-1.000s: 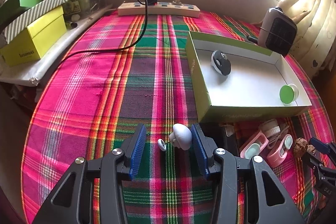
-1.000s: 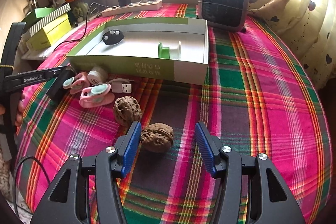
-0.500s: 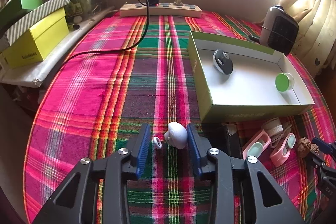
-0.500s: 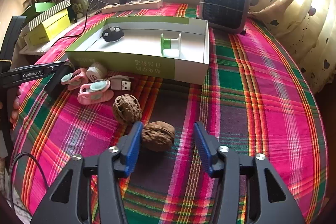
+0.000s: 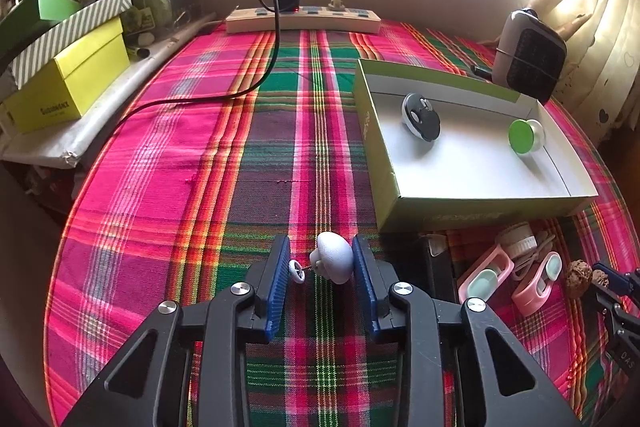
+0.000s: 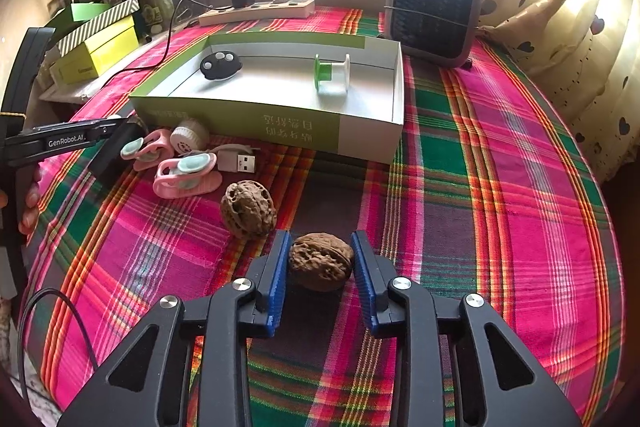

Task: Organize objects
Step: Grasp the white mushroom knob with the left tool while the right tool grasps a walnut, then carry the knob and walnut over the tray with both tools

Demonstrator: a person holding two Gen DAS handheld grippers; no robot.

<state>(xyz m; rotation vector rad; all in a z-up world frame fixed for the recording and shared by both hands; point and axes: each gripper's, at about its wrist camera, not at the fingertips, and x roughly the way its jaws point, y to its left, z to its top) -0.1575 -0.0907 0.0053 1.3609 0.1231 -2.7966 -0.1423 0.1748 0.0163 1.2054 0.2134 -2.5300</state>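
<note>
My left gripper (image 5: 321,263) is shut on a small white mushroom-shaped charm (image 5: 333,261) with a little ring at its left, low over the plaid cloth. My right gripper (image 6: 320,259) is shut on a brown walnut (image 6: 320,261) resting on the cloth. A second walnut (image 6: 248,207) lies just beyond the left finger. The open green box (image 5: 384,183) holds a black key fob (image 5: 421,115) and a green-and-white spool (image 5: 525,135); the box also shows in the right wrist view (image 6: 280,125).
Two pink clips (image 6: 186,175), a white round cap (image 6: 188,141) and a USB plug (image 6: 240,161) lie before the box. A small heater (image 6: 434,13), a power strip (image 5: 302,19) with a black cable, and stacked boxes (image 5: 68,87) ring the table.
Both grippers have closed: the left jaws narrowed onto the white charm, the right jaws onto the walnut. Both views shifted slightly forward.
</note>
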